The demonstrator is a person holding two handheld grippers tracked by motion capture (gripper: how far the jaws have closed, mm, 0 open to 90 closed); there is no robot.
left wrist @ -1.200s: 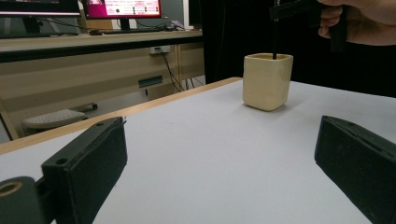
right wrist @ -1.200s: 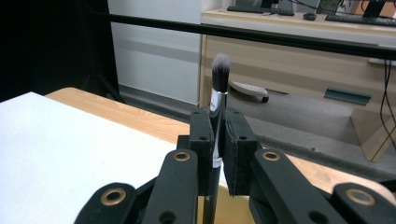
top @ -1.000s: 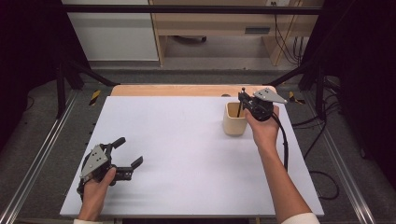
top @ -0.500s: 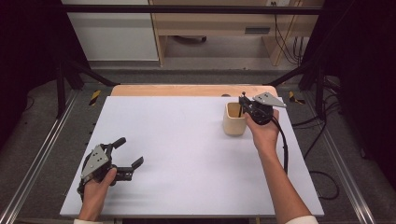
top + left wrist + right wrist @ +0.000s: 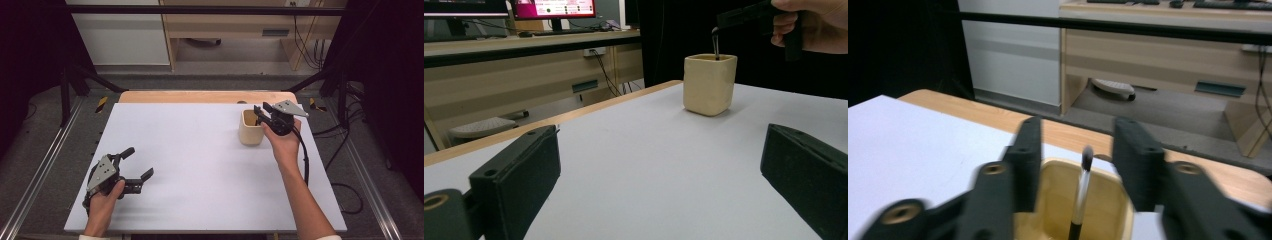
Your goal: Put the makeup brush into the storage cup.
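At the near left corner of the white table, the left gripper rests in the person's left hand, its 2 black jaws spread wide with nothing between them; in the left gripper view they frame bare tabletop at the picture's 2 lower corners. Farther back and well apart from it, toward the right side of the table, stands the cream cup, a squarish, open-topped container that sits upright near the table's far edge. Just beside it on the right, the person's right hand holds the right gripper above the cup's rim. In the right gripper view its jaws have just been opening, and they now stand apart on either side of a slim brush that stands in the cup, dark tip up, leaning slightly. The pads appear not to press on the brush, though motion blur on the jaws makes this hard to judge. Beyond the white table top runs a strip of wooden edge, and past that a pale wooden desk.
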